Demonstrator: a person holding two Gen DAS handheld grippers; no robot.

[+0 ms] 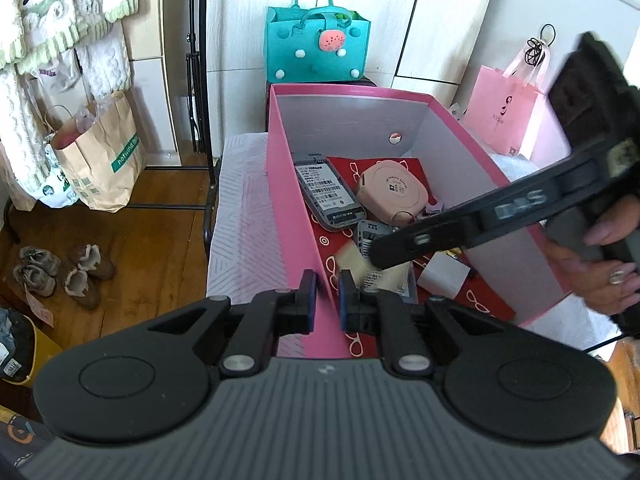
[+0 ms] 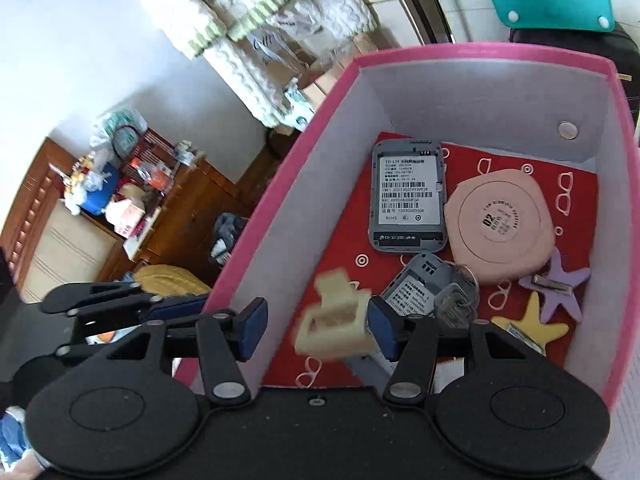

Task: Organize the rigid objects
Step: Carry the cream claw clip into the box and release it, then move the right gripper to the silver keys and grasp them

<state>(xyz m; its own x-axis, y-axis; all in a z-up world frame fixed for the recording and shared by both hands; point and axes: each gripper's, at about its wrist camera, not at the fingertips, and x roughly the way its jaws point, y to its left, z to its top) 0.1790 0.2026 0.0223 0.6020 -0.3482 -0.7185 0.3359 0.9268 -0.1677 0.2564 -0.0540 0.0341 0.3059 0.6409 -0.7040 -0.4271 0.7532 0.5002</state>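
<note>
Pink box (image 2: 256, 216), red lining with white glasses print (image 2: 576, 184); cream hair clip (image 2: 334, 320); teal bag (image 1: 316, 52)

Cream hair claw (image 2: 334, 316), blurred, tilted, over the pink box's (image 2: 256, 216) near end. Grey router (image 2: 408, 196) lies flat w/ label up, just beside pink round case (image 2: 502, 226).

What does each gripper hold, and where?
The left gripper clamps the pink box by its wall; the right gripper holds nothing, hair clip loose between its jaws.

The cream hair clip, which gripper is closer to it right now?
Right. The right gripper is over the pink box with the hair clip between its open fingers. The left gripper is shut on the box's near wall, off to the side.
</note>
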